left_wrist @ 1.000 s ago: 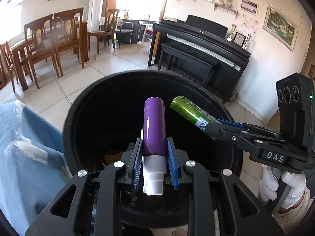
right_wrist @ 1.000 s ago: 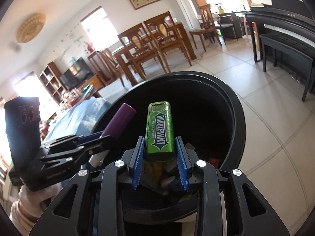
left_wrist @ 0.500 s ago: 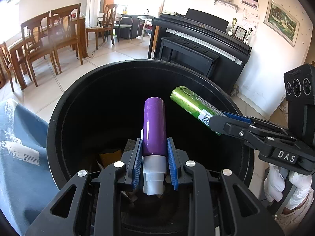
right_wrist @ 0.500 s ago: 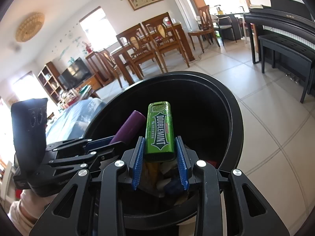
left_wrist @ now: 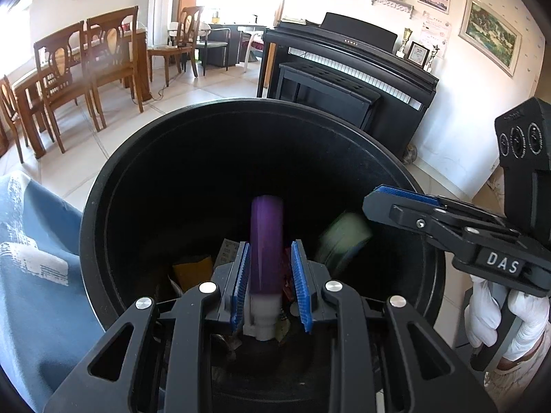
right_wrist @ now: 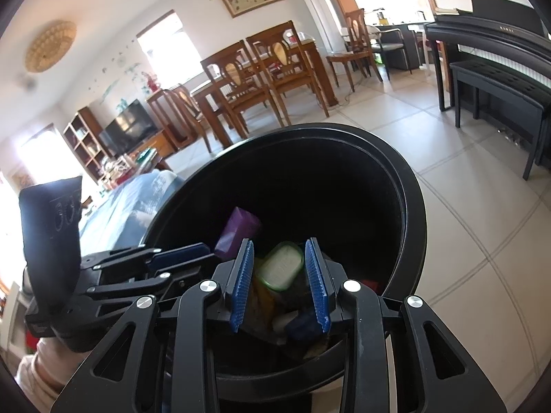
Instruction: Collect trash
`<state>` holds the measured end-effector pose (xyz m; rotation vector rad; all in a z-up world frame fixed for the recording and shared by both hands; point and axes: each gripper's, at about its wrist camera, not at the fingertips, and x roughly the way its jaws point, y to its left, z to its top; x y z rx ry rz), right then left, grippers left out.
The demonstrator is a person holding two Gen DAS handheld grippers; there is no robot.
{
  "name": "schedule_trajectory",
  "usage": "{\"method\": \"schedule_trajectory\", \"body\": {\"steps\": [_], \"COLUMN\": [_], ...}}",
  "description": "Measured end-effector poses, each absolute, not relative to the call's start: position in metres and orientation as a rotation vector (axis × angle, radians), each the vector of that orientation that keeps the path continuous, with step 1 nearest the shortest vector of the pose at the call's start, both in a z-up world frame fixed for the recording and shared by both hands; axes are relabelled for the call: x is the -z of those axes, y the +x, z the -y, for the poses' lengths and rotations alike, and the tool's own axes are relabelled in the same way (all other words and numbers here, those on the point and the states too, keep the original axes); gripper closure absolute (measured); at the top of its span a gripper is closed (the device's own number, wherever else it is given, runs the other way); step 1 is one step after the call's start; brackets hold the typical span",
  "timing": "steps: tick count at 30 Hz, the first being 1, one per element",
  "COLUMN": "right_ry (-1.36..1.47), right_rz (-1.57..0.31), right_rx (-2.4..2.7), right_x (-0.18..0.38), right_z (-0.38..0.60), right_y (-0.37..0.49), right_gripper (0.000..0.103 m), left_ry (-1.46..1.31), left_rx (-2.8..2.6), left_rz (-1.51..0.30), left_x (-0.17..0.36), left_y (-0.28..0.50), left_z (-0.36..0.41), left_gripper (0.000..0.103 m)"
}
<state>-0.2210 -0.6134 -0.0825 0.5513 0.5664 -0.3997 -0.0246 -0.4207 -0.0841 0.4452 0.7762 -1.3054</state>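
Note:
A black trash bin (left_wrist: 206, 113) fills both views, and both grippers hang over its mouth. My left gripper (left_wrist: 269, 246) is open. A purple tube with a white cap (left_wrist: 267, 241) is blurred between its blue pads, with a gap on each side, and it is slipping down into the bin. My right gripper (right_wrist: 279, 241) is also open. The green gum pack (right_wrist: 280, 270) drops end-on below its pads, touching neither. From the left wrist, the green pack (left_wrist: 344, 237) is a blur under the right gripper (left_wrist: 378, 201). From the right wrist, the purple tube (right_wrist: 237, 232) shows beside the left gripper (right_wrist: 193, 253).
Several scraps lie at the bin's bottom, among them a brown piece (left_wrist: 193, 268). A blue cloth (left_wrist: 34, 241) borders the bin on the left. A black piano (left_wrist: 344, 62) and its bench (right_wrist: 499, 82) stand beyond, with wooden dining chairs (right_wrist: 261, 69) on the tiled floor. A white-gloved hand (left_wrist: 489, 313) holds the right gripper.
Both grippers have opened. The purple tube and the green gum pack, held firmly half a second ago, have come free and are falling into the bin.

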Motion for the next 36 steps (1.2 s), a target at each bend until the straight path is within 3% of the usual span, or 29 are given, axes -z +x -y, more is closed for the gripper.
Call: {"method": "schedule_trajectory", "body": {"steps": [8, 12, 21, 36], "right_ry": [0.543, 0.537, 0.515, 0.472], "right_rz": [-0.576, -0.576, -0.565, -0.527], "right_rx": [0.403, 0.404, 0.408, 0.394], "right_x": [0.086, 0.085, 0.076, 0.056], "right_z": [0.604, 0.598, 0.578, 0.524], "right_y": [-0.215, -0.213, -0.203, -0.155], "right_gripper": [0.061, 0.055, 0.037, 0.007], "left_ry": [0.468, 0.466, 0.419, 0.324], "left_rx": [1.293, 1.269, 1.195, 1.056], "left_rz": [-0.727, -0.664, -0.566, -0.525], "left_x": [0.079, 0.071, 0.049, 0.031], "left_y": [-0.034, -0.039, -0.039, -0.01], "left_z": [0.411, 0.4, 0.363, 0.284], "left_gripper": [0.072, 0.043, 0.006, 0.005]}}
